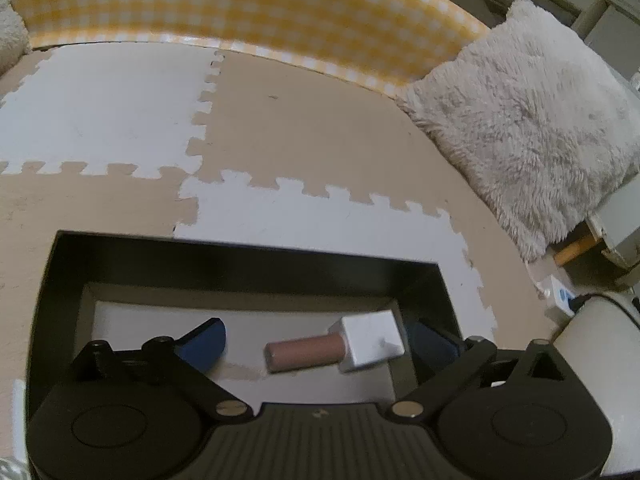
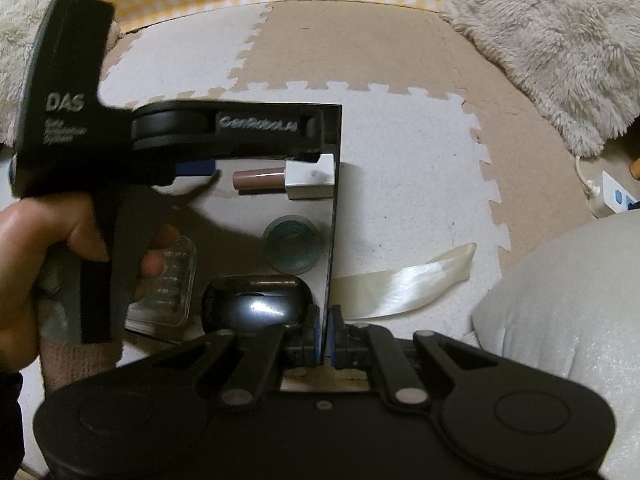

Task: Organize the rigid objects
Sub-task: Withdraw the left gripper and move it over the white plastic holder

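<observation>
Two tools worked: your left tool spread wide over lipstick lying inside black tray; right tool pinched tray wall. Lipstick looked light, hard, slippery; best held round its middle.

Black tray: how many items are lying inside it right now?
4 visible in the black tray: lipstick at the far end, teal-ringed jar mid-right, glossy black case near end, clear plastic box near-left. The left gripper and hand may hide more.
</observation>
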Tool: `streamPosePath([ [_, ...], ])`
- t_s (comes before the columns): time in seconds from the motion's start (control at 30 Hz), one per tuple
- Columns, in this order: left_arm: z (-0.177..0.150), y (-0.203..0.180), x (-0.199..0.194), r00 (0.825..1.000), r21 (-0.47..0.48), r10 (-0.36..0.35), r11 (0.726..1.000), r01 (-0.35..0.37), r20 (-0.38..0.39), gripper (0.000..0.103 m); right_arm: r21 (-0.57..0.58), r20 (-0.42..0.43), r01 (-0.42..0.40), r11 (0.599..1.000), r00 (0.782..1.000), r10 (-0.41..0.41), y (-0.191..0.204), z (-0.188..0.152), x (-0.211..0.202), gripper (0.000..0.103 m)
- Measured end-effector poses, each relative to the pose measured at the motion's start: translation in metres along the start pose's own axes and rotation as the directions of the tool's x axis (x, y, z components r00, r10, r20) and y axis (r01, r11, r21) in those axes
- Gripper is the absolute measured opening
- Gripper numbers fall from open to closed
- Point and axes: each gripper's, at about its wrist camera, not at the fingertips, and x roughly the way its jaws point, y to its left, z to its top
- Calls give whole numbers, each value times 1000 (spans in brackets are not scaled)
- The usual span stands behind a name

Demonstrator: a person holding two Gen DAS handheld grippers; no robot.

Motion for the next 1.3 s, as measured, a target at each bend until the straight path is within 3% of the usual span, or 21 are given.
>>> streamPosePath([
  [0.53, -16, 3, -31, 999, 60, -8, 998, 11, -35, 102, 21, -10, -21, 1000, 1000, 22, -6, 0, 6, 5],
  [0.93, -20, -11, -68, 999, 106, -47, 993, 47, -2, 103, 20, -15, -21, 1000, 1000, 22, -6, -1, 6, 5],
  [1.3, -31, 1, -100, 999, 166, -30, 986, 23, 41, 103, 13, -13, -15, 1000, 1000, 15, -4, -1, 6, 5],
])
